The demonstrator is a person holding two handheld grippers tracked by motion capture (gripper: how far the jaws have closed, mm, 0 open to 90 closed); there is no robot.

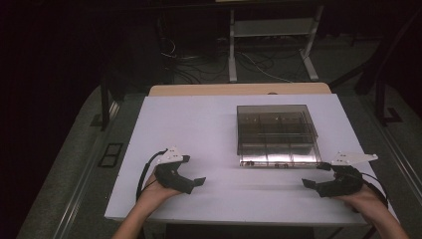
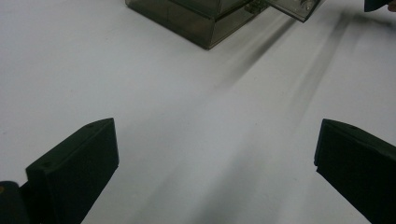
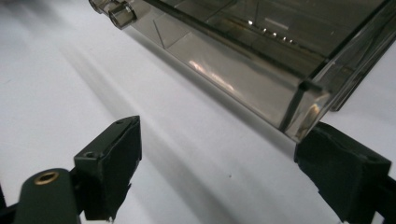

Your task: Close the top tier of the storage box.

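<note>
**rig_op:** Two grippers up, both with nothing between the jaws. My left gripper (image 1: 198, 175) sits on the near-left part of the table (image 1: 199, 124), jaws spread wide over bare white top. My right gripper (image 1: 312, 178) is at the near-right, jaws also spread, pointing in toward the box (image 1: 276, 132).

**benchmate:** What's the box like?

**rig_op:** Smoky see-through plastic, squarish and low, with dividers inside making compartments. Can't tell what's in them, too dark. It sits right of centre, toward the far half of the table. In the right gripper view its clear front wall (image 3: 243, 70) runs diagonally, and the near corner hangs just above my far pad (image 3: 341, 168); I can't tell if they touch. There's a small round hinge or latch knob (image 3: 122, 15) at the other end of that wall.

**benchmate:** Room to move?

**rig_op:** Plenty on the left: that whole side of the top is open, and the left gripper view has the box corner (image 2: 205, 28) well away. The right side is tighter, since the box is near that table edge. My right hand (image 1: 366, 196) is right over the near-right edge.
</note>
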